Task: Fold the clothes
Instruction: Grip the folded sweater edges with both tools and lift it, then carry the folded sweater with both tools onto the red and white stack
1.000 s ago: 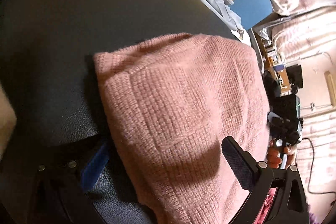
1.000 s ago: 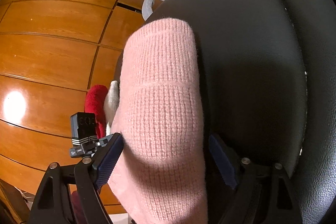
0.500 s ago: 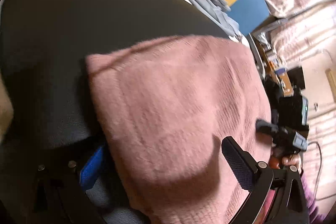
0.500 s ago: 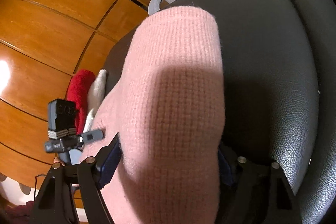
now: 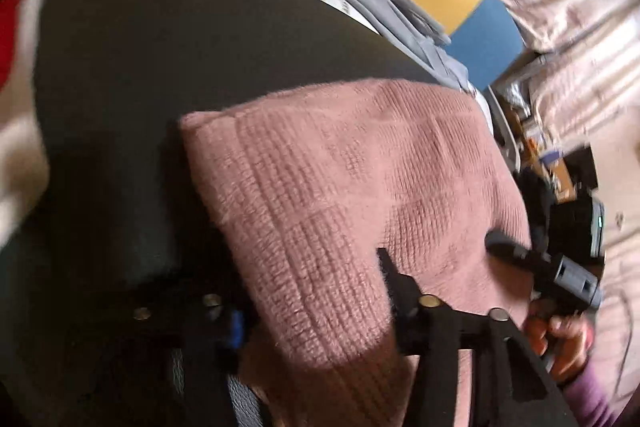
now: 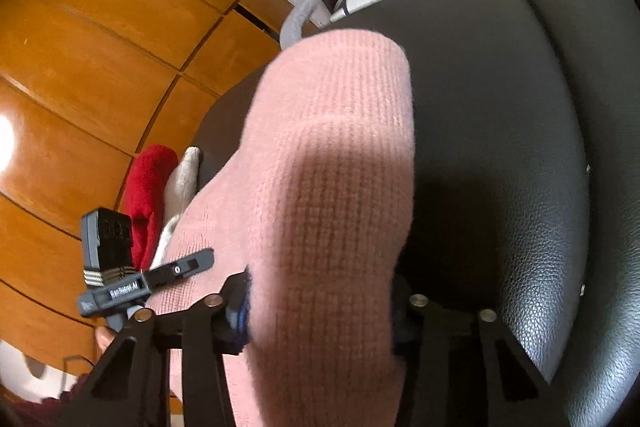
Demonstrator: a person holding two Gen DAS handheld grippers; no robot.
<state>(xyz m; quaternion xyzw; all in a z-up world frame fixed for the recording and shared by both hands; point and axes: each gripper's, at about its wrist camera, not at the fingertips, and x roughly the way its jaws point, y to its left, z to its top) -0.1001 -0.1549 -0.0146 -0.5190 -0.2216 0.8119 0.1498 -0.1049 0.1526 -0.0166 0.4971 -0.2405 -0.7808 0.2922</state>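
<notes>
Pink knit sweater (image 5: 340, 195) is lying folded on black leather seat (image 6: 500, 147); left tool (image 5: 316, 311) and right tool (image 6: 320, 311) are closing, clamping its near edge.

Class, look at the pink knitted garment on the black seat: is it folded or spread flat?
Folded. The pink knitted garment lies as a thick, doubled bundle with rounded edges on the black seat.

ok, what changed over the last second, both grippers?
Both were wide open around the pink sweater; now the left gripper and right gripper are closing on its near edge, fabric bunched between the jaws. The sweater lies on the black seat as before; grey garment unmoved.
</notes>
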